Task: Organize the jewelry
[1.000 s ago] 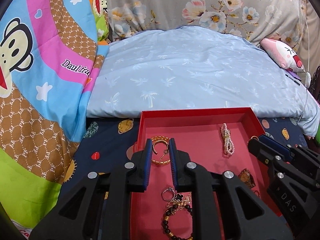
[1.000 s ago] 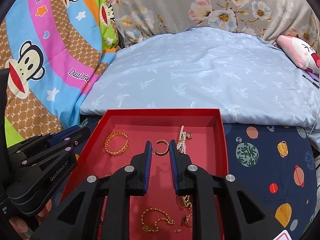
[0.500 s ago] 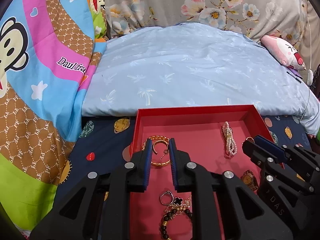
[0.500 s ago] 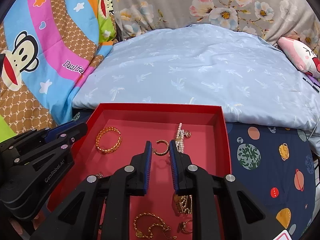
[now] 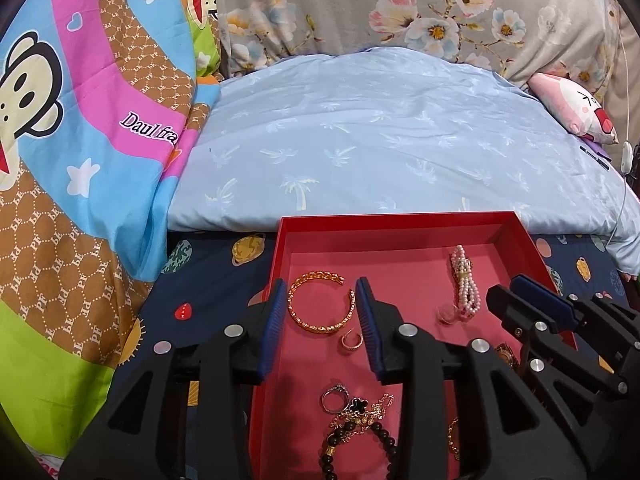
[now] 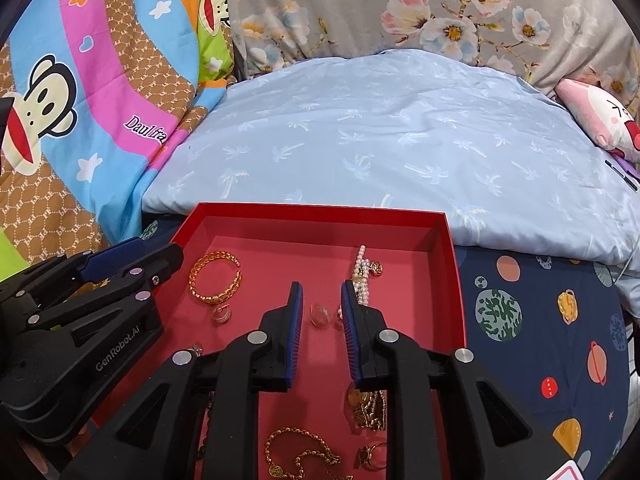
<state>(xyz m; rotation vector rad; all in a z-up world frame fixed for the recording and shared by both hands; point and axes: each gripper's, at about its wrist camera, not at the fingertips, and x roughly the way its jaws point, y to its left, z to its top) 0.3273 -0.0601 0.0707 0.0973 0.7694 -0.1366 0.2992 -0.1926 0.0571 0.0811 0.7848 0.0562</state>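
Observation:
A red tray (image 5: 392,224) (image 6: 320,210) lies on the bed with jewelry in it. My left gripper (image 5: 320,292) hovers over its left part, jaws opening. Nothing is gripped; a gold bangle (image 5: 318,327) and a small hoop earring (image 5: 351,339) lie on the tray floor below the gap. My right gripper (image 6: 321,288) hangs over the tray's middle, jaws also opening, and a blurred second earring (image 6: 320,314) lies loose below them. A pearl bracelet (image 6: 362,280) rests just right of it. Each gripper shows in the other's view: the right gripper (image 5: 532,300), the left gripper (image 6: 140,256).
Near the tray's front lie a silver ring (image 5: 334,396), a black bead bracelet (image 5: 352,436), a gold chain (image 6: 300,452) and a gold ring (image 6: 374,456). A pale blue quilt (image 5: 380,140) rises behind the tray. A monkey-print blanket (image 5: 80,140) is at left, a pink plush (image 5: 572,116) at right.
Both pairs of jaws have spread apart. The hoop earring that each one pinched now lies on the tray floor. The grippers have hardly shifted.

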